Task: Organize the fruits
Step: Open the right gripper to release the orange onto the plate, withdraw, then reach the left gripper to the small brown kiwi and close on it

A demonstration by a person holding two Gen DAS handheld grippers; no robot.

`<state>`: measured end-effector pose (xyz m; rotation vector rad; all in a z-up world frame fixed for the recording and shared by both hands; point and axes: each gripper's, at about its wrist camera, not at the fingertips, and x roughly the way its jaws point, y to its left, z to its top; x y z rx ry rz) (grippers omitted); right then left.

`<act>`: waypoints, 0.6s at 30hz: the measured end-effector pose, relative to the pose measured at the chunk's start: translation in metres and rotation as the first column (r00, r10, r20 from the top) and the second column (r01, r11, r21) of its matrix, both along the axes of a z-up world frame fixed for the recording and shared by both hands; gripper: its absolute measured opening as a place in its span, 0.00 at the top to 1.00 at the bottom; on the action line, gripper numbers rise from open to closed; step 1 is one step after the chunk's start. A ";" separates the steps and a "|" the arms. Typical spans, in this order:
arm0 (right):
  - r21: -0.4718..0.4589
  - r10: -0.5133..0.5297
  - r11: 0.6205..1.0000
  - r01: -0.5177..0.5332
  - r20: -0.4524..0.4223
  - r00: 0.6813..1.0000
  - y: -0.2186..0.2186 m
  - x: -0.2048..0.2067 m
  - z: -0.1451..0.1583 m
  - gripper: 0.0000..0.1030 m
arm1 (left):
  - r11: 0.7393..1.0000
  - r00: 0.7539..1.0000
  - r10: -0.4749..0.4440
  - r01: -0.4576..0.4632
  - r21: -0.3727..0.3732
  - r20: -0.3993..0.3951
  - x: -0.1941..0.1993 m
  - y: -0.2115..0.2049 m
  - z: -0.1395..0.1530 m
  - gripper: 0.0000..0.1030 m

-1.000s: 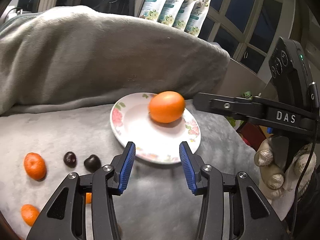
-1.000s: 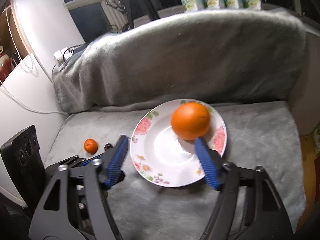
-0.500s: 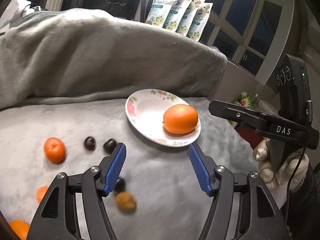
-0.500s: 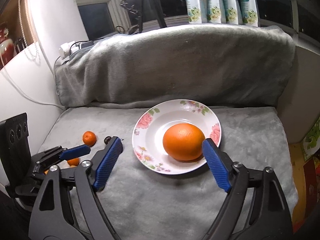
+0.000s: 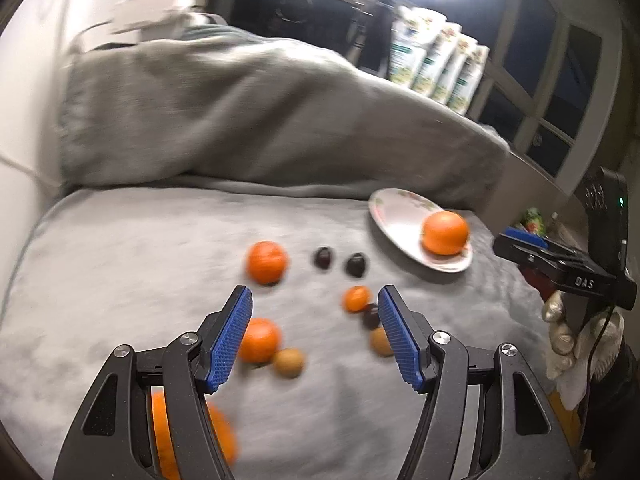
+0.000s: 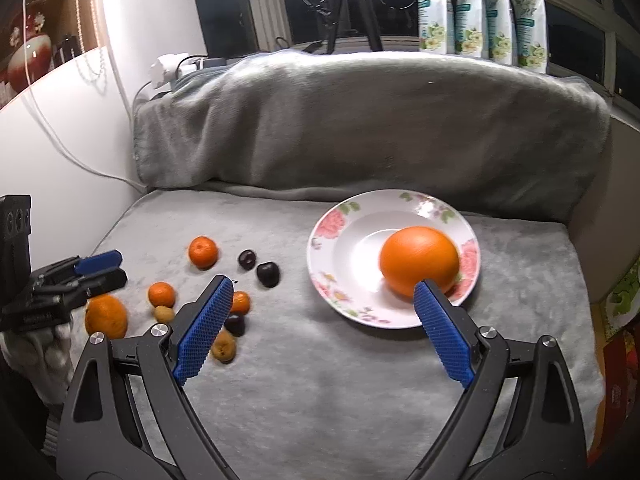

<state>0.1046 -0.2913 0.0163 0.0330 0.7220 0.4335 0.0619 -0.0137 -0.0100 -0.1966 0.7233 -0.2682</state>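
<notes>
The grey blanket [image 6: 360,380] carries a floral plate [image 6: 332,240] with one large orange [image 6: 418,260] resting in it. Left of the plate lie loose mandarins [image 6: 203,252], dark plums [image 6: 267,273] and small brown fruits [image 6: 224,346]. Right gripper [image 6: 320,330] stands wide and empty; left gripper [image 5: 314,336] is moderately open, empty, over the scatter. Advice: centre on one fruit, close gently.

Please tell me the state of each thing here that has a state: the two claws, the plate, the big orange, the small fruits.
left claw: open, holds nothing
right claw: open, holds nothing
plate: upright on the blanket, holds one fruit
big orange: lies on the plate
small fruits: loose on the blanket, off the plate
</notes>
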 end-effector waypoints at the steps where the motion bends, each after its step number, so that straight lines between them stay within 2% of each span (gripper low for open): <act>1: 0.001 0.008 1.000 -0.008 -0.004 1.000 0.003 -0.001 -0.002 0.09 | 1.000 1.000 0.020 -0.020 0.001 -0.001 -0.003 0.008 -0.001 0.37; 7: 0.012 0.039 0.999 -0.039 -0.018 0.999 0.015 -0.005 -0.007 0.09 | 0.996 0.996 0.091 -0.091 -0.017 -0.009 -0.014 0.037 -0.005 0.37; 13: 0.022 0.070 0.997 -0.069 -0.040 0.997 0.025 -0.006 -0.014 0.10 | 0.994 0.994 0.109 -0.110 -0.021 -0.025 -0.025 0.046 -0.014 0.37; 18: 0.033 0.098 0.995 -0.096 -0.078 0.992 0.033 -0.004 -0.023 0.23 | 0.995 0.995 0.097 -0.097 -0.020 -0.023 -0.031 0.041 -0.016 0.37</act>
